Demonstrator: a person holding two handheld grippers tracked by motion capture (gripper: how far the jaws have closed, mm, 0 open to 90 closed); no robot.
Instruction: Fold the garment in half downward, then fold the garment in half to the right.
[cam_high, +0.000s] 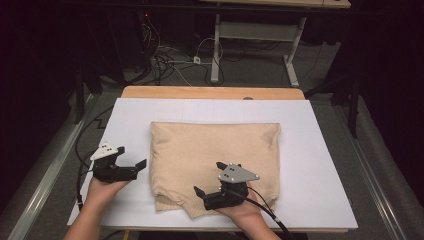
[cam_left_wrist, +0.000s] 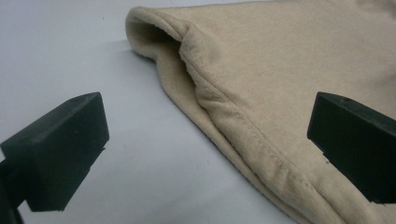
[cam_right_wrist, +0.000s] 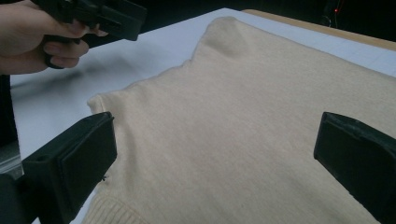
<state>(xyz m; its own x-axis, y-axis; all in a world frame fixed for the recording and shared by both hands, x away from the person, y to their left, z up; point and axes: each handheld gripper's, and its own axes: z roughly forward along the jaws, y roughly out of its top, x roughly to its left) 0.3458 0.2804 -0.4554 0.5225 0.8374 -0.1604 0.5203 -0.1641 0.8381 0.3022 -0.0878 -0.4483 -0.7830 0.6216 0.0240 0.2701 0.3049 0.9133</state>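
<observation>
Beige knit fabric, a folded sweater (cam_high: 215, 160), lies flat at the middle of the white sheet (cam_high: 320, 165) that covers the tabletop (cam_high: 210, 92); its ribbed hem faces your side, and its folded edges run square to the sheet.

Nearest to you, your right gripper (cam_high: 212, 186) sits over the near edge of the sweater, just right of the hem's middle; its jaws stand wide apart and hold nothing; in the right gripper view the right gripper (cam_right_wrist: 210, 154) looks along the fabric, with the ribbed hem at the lower left and sweater surface between the jaws.

Slightly farther out, your left gripper (cam_high: 131, 162) is on the white sheet just beside the sweater's left edge; its jaws are also wide and empty; in the left gripper view the left gripper (cam_left_wrist: 210, 149) straddles the seamed side edge of the sweater (cam_left_wrist: 280, 70), one jaw over the bare sheet (cam_left_wrist: 60, 46), the other over the fabric; whether the jaws touch the cloth cannot be told.

Beyond the sweater, bare sheet runs to the wooden far edge of the tabletop; past that, cables (cam_high: 165, 60) lie on the floor beside a second table's legs (cam_high: 216, 50).
</observation>
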